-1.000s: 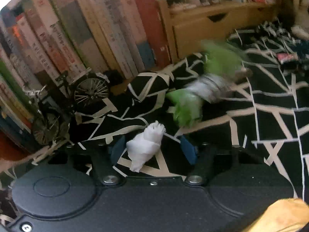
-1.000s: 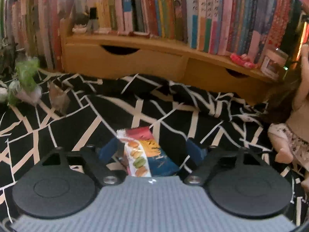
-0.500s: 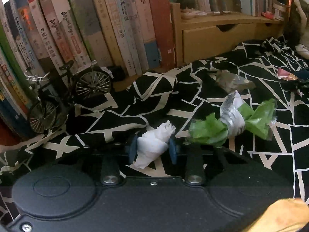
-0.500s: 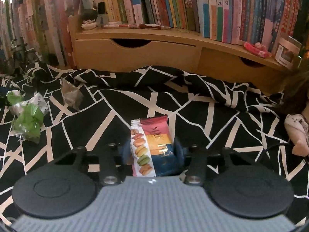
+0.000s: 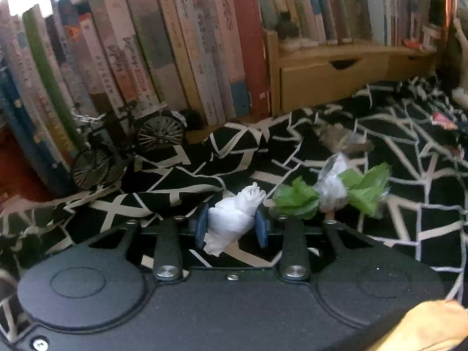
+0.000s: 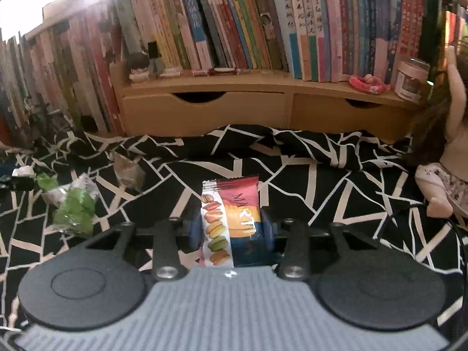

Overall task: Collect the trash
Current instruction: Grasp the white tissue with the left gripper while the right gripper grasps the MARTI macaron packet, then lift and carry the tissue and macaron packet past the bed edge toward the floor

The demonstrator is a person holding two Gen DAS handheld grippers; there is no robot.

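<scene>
While left gripper (image 5: 231, 228) is clamping white tissue wad (image 5: 234, 216) and right gripper (image 6: 231, 231) is pinching snack wrapper (image 6: 229, 219), pickup step is finishing; next likely needing bin, none visible.

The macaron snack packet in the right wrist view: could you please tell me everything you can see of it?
The macaron snack packet is a small glossy pillow wrapper with a crimped top edge. A white strip down its left side shows a column of coloured macarons; the rest runs red, orange and dark blue, with lettering down it. It stands upright, clamped between the blue pads of the right hand-held gripper, above the black-and-white patterned cloth. Its lower end is hidden behind the gripper body.
</scene>
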